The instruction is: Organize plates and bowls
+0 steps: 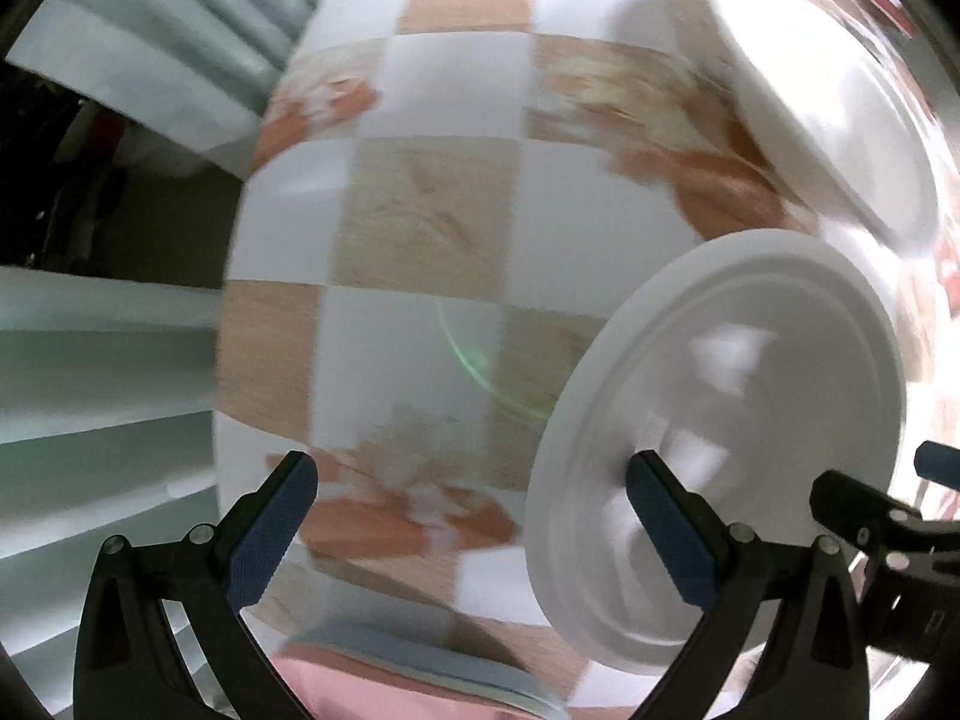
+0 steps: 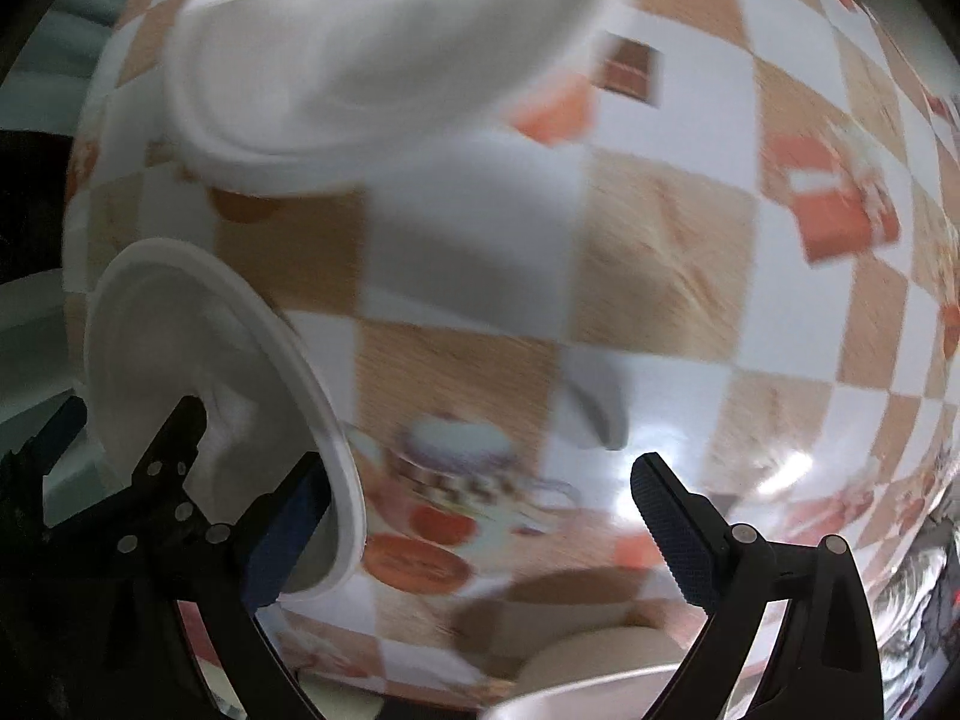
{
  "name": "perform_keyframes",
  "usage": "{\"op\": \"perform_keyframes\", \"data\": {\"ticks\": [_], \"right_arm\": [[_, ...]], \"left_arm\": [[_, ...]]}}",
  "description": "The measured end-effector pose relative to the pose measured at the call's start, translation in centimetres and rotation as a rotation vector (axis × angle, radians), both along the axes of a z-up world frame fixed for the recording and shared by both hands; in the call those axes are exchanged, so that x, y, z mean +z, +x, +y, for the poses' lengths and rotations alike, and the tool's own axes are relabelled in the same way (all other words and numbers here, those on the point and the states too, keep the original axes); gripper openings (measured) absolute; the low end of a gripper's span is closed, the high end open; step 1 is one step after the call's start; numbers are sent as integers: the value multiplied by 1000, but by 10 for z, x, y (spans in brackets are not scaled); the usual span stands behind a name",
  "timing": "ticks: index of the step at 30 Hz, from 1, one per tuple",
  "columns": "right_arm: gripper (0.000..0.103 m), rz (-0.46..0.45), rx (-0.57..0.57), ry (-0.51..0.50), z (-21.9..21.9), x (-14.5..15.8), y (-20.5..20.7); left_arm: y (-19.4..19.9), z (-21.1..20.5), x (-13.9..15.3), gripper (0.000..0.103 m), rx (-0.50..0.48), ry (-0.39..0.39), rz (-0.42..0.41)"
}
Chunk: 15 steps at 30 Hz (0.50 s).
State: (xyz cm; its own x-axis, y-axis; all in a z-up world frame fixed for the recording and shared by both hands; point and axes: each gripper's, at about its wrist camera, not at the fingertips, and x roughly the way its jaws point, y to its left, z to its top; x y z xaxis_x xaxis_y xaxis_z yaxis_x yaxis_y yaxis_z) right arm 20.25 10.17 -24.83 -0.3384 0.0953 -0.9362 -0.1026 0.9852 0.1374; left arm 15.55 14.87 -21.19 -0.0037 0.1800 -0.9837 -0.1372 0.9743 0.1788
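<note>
Sorting barely begun: both dishes lie apart on the checked desk point(image 1: 420, 210), nothing stacked.

The large white plate point(image 2: 384, 60) sits farther back; the smaller ridged white plate point(image 1: 720, 432) lies nearer (blurred by motion), between the released left tongs point(image 1: 474, 516) and released right tongs point(image 2: 480, 516), neither grasping anything.

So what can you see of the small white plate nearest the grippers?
The small white plate is round, matte, foam-like, with a raised rim and concentric ridges around a sunken centre. It appears to lie on the checkered tablecloth, near a larger white plate. The left gripper's right finger overlaps it; contact is unclear through blur.
</note>
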Motion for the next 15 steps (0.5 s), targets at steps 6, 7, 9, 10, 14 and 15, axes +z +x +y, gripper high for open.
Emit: {"op": "perform_keyframes", "data": {"ticks": [6, 7, 9, 10, 14, 15], "right_arm": [[99, 44, -34, -32, -44, -9, -8], [99, 49, -40, -37, -52, -9, -9], [99, 63, -55, -42, -68, -14, -11], [99, 68, -60, -47, -75, -15, -13], [102, 90, -66, -65, -100, -21, -16], [102, 94, -70, -63, -107, -23, -17]], "left_arm": [[-10, -43, -3, 103, -37, -32, 21], [-12, -50, -4, 103, -46, -34, 24], [-15, -65, -4, 103, -67, -32, 28], [-17, -73, -5, 103, -76, -35, 30], [-23, -99, -8, 103, -88, -65, 44], [-24, -107, -8, 103, -92, -66, 44]]}}
